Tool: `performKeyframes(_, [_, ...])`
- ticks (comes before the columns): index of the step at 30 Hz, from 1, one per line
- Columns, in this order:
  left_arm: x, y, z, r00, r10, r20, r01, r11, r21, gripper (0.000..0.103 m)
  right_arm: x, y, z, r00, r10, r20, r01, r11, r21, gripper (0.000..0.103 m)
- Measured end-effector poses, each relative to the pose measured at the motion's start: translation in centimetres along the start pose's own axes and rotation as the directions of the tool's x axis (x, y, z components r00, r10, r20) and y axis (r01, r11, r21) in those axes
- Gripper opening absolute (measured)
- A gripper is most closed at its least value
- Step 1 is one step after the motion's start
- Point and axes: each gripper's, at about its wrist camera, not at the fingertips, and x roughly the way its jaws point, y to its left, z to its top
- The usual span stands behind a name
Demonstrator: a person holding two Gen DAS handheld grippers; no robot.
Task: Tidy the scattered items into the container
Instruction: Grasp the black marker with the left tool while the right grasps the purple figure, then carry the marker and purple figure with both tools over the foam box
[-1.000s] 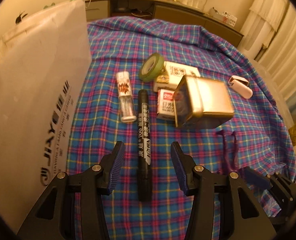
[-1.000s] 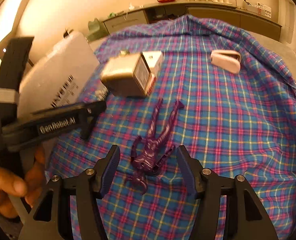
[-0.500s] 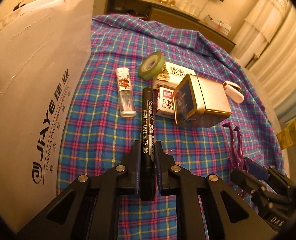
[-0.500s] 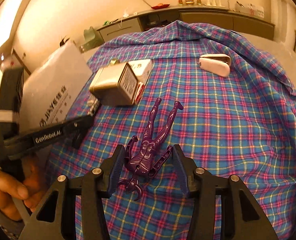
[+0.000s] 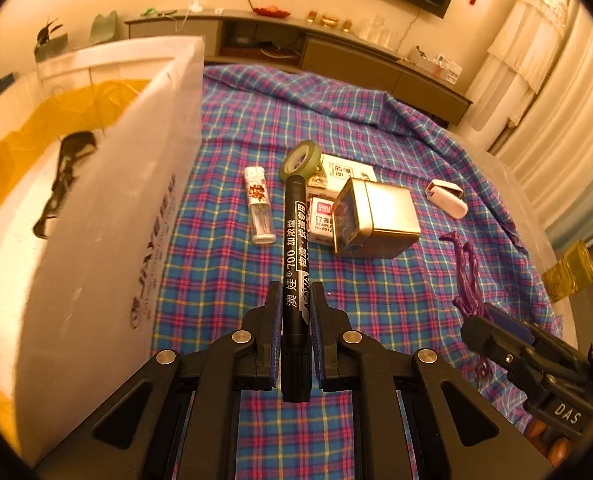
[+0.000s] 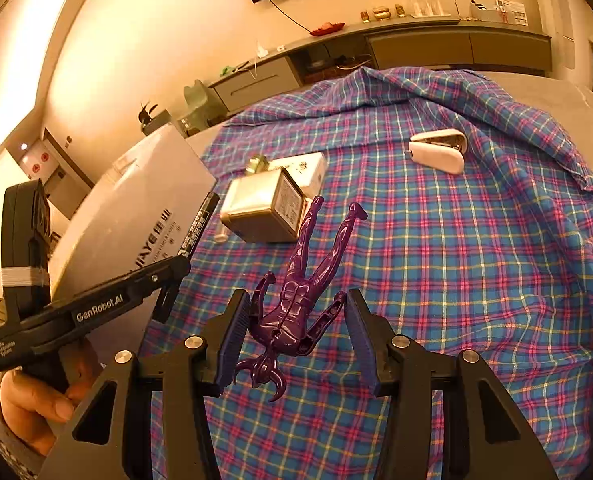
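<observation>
Warm amber indoor light tints both fisheye views, which bend strongly and darken to black at the rims, while the white container [image 5: 96, 208] shows slight motion blur.

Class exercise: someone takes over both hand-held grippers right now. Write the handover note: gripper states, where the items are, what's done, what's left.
Left gripper: shut on the black marker, lifted off the cloth.
Right gripper: shut on the purple figure, also lifted.
White container: at the left; nothing recognisable inside.
Still on the plaid cloth: clear bottle, tape roll, staple boxes, gold tin, white stapler.
Left: drop both held items in, then collect the rest.
</observation>
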Motion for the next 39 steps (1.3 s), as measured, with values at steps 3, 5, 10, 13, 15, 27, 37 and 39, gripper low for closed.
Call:
performKeyframes(3, [-1.4, -0.4, 0.0, 1.0, 0.003, 0.016, -0.004, 1.0, 0.004, 0.014, -0.4, 0.4, -0.1, 1.0, 0.013, 0.003, -0.013, 1.0, -0.002, 0.05])
performKeyframes(5, [-2.5, -0.6, -0.1, 0.999, 0.006, 0.034, -0.006, 1.0, 0.006, 0.014, -0.6, 0.7, -0.1, 1.0, 0.019, 0.004, -0.019, 1.0, -0.01, 0.05])
performKeyframes(10, [-5.3, -0.8, -0.6, 0.998, 0.002, 0.063, -0.002, 1.0, 0.008, 0.014, -1.0, 2.1, -0.5, 1.0, 0.029, 0.002, -0.029, 0.998, -0.049, 0.05])
performKeyframes(13, [-7.0, -0.8, -0.9, 0.996, 0.007, 0.084, -0.008, 1.0, 0.012, 0.014, -1.4, 3.4, -1.0, 1.0, 0.029, -0.001, -0.029, 0.996, -0.085, 0.05])
performKeyframes(15, [-8.2, -0.7, -1.1, 0.995, 0.005, 0.099, -0.006, 1.0, 0.011, 0.014, -1.9, 4.4, -1.2, 0.999, 0.032, 0.001, -0.032, 0.994, -0.109, 0.05])
performKeyframes(27, [-14.7, 1.4, -2.5, 0.983, -0.014, 0.183, 0.016, 1.0, -0.008, 0.014, -5.9, 10.9, -2.1, 0.997, 0.052, 0.061, -0.037, 0.972, -0.233, 0.05])
performKeyframes(37, [-17.8, 4.4, -3.7, 0.975, -0.024, 0.221, 0.034, 0.998, -0.045, 0.014, -8.6, 15.1, -2.9, 0.991, 0.084, 0.107, -0.05, 0.958, -0.284, 0.05])
performKeyframes(39, [-18.1, 5.1, -3.8, 0.974, -0.027, 0.225, 0.04, 0.998, -0.055, 0.014, -8.8, 15.8, -3.1, 0.991, 0.09, 0.103, -0.056, 0.955, -0.292, 0.05])
